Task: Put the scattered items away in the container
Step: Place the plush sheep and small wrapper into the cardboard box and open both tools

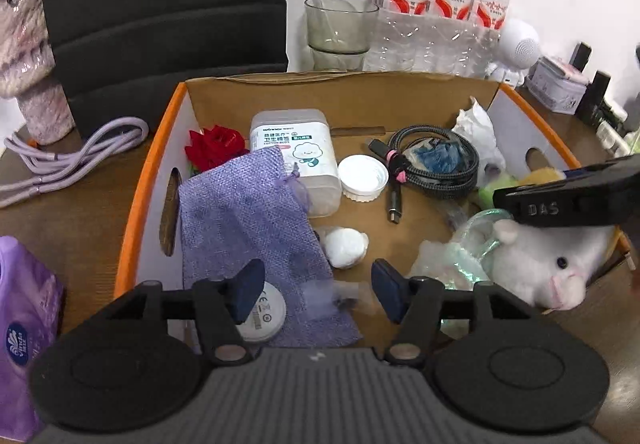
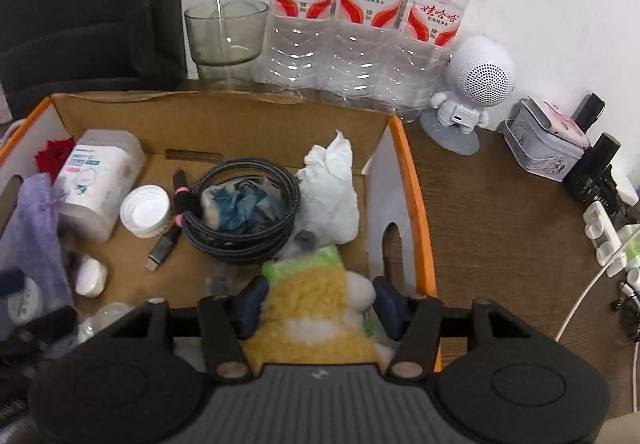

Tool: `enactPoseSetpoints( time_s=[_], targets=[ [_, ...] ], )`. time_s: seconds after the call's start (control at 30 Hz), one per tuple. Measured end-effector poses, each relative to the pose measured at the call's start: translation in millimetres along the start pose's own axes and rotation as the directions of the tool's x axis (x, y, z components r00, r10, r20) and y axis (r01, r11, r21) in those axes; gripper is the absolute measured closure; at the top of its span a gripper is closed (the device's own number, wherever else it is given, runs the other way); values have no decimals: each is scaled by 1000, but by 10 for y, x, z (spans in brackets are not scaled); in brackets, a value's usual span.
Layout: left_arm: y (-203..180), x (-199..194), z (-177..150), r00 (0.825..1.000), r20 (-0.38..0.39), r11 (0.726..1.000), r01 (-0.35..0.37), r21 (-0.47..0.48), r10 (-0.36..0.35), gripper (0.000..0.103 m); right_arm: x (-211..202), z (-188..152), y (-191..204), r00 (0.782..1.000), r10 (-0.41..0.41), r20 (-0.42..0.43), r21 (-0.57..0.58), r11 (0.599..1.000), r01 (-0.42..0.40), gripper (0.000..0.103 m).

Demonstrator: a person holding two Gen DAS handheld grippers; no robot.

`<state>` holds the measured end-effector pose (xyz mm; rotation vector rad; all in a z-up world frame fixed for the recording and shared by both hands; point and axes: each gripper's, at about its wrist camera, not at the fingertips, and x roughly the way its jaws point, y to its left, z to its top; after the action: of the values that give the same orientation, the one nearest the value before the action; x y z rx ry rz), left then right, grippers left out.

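Observation:
The orange-rimmed cardboard box (image 1: 132, 211) (image 2: 416, 203) holds a purple pouch (image 1: 248, 228), a cotton-bud tub (image 1: 296, 151), a white cap (image 1: 363, 177), a coiled black cable (image 2: 240, 240), crumpled tissue (image 2: 332, 195) and a white plush toy (image 1: 552, 264). My left gripper (image 1: 318, 292) hangs open over the box's near side, above the pouch. A small blurred pale thing (image 1: 344, 298) sits in the gap, touching neither pad. My right gripper (image 2: 320, 308) is over the box's right end, its pads against a yellow plush toy (image 2: 308, 304).
On the table left of the box lie a lilac cable (image 1: 72, 159) and a purple tissue pack (image 1: 24, 324). Behind it stand a glass (image 1: 338, 27) and three water bottles (image 2: 360, 23). To the right are a white robot speaker (image 2: 472, 83), a tin (image 2: 544, 147) and a power strip (image 2: 612, 240).

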<state>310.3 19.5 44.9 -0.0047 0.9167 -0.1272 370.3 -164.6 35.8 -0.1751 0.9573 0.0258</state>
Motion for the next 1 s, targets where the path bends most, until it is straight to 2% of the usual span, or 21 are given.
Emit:
enactPoseSetpoints(
  time_s=[0.07,0.1,0.23,0.33,0.37,0.43,0.57,0.67,0.77,0.83,0.87,0.93,0.97,1.0],
  targets=[
    [-17,-11,19,998,-31,999,45,-15,-46,41,-8,5,17,999,-26,20,-6,1000,26,50],
    [-43,-32,6,999,-29,999,45,-13,-46,42,-8,1,27,999,-44,32,-1,999,44,53],
    [-73,-238,-30,999,37,999,37,-29,-36,39,2,-105,80,988,-109,106,74,992,101,50],
    [-37,-475,23,997,70,999,35,-21,-33,32,-60,-125,93,988,-118,101,82,991,110,48],
    [-26,-549,54,997,77,1000,21,-13,-20,28,-135,-106,56,990,-98,100,95,992,88,46],
    [18,-661,128,997,72,1000,-1,-30,3,21,-314,-33,-48,996,-38,81,120,992,28,31],
    [114,-803,257,1000,8,993,4,-117,-3,13,-686,129,-259,994,103,31,163,981,-107,29],
    [108,-969,248,999,46,990,-11,-140,18,4,-985,188,-316,983,186,7,156,970,-184,23],
    [30,-1105,162,994,92,992,-44,-119,55,2,-1239,142,-317,979,199,35,129,971,-202,18],
    [-44,-1201,62,982,169,994,-69,-89,84,0,-1329,48,-307,977,206,54,114,971,-211,18],
    [-78,-1249,-16,971,227,995,-63,-71,78,0,-1365,-19,-283,977,201,73,104,973,-208,18],
    [-117,-1329,-250,931,366,1000,0,-21,8,0,-1461,-223,-215,966,187,181,47,979,-198,18],
    [-127,-1345,-350,909,416,1000,19,7,-20,0,-1518,-366,-173,947,178,268,4,983,-186,18],
    [-139,-1349,-422,893,449,1000,8,18,-15,0,-1571,-526,-130,916,171,363,-45,985,-166,18]
  ],
)
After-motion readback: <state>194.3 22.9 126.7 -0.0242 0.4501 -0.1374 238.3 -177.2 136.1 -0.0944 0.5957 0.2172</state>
